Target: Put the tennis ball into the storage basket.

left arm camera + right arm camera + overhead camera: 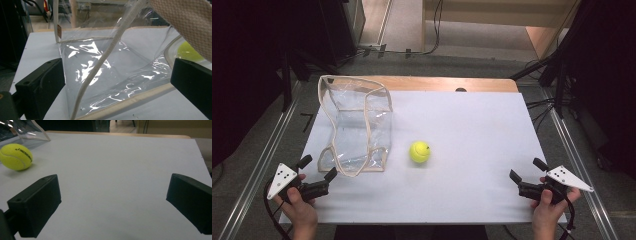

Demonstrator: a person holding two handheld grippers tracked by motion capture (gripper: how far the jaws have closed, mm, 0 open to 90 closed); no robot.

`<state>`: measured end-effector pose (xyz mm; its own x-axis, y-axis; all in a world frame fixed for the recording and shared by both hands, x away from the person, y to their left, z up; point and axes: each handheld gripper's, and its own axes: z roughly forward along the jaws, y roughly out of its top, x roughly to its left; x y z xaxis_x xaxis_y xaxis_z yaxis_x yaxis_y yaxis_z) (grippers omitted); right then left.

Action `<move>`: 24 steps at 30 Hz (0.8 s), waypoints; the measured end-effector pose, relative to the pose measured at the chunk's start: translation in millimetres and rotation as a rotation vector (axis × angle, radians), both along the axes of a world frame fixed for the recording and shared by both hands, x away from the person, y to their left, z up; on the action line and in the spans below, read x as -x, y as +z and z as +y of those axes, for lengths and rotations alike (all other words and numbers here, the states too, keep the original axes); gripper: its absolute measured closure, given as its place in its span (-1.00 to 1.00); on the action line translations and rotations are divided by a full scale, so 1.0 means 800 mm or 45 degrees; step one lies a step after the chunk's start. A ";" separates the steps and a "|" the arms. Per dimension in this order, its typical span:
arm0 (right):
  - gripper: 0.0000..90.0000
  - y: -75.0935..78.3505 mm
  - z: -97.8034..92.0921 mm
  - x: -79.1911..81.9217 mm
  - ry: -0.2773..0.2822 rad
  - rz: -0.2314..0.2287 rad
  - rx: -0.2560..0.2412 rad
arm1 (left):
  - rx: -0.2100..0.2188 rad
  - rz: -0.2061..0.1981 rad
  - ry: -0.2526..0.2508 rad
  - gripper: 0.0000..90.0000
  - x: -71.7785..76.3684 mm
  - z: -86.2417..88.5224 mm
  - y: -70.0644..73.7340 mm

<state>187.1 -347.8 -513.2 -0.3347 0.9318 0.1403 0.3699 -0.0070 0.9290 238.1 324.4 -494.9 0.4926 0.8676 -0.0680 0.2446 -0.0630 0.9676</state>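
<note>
High view: my left gripper (pixel 318 168) and right gripper (pixel 527 173) rest wide open, empty; ball (pixel 419 152) lies outside the bag (pixel 357 125). Nothing begun, I judge.

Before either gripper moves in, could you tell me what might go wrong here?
The tennis ball sits loose on the white table, so a nudge from the open right gripper could roll it away. The clear bag looks floppy; the open left gripper, close by its beige strap, may snag or collapse it.
</note>
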 end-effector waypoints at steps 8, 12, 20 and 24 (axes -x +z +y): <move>-1.00 0.003 0.007 -0.005 0.010 0.024 0.024 | -0.002 0.004 0.001 -1.00 0.000 -0.001 0.000; -1.00 0.006 0.013 -0.005 0.010 0.015 0.026 | -0.002 0.002 0.000 -1.00 -0.001 -0.001 0.000; -1.00 0.021 0.032 -0.007 -0.006 -0.026 0.071 | -0.008 0.001 -0.002 -1.00 -0.001 -0.002 0.000; -1.00 0.028 0.040 -0.009 0.044 -0.041 0.076 | -0.005 0.002 0.001 -1.00 -0.001 -0.002 0.000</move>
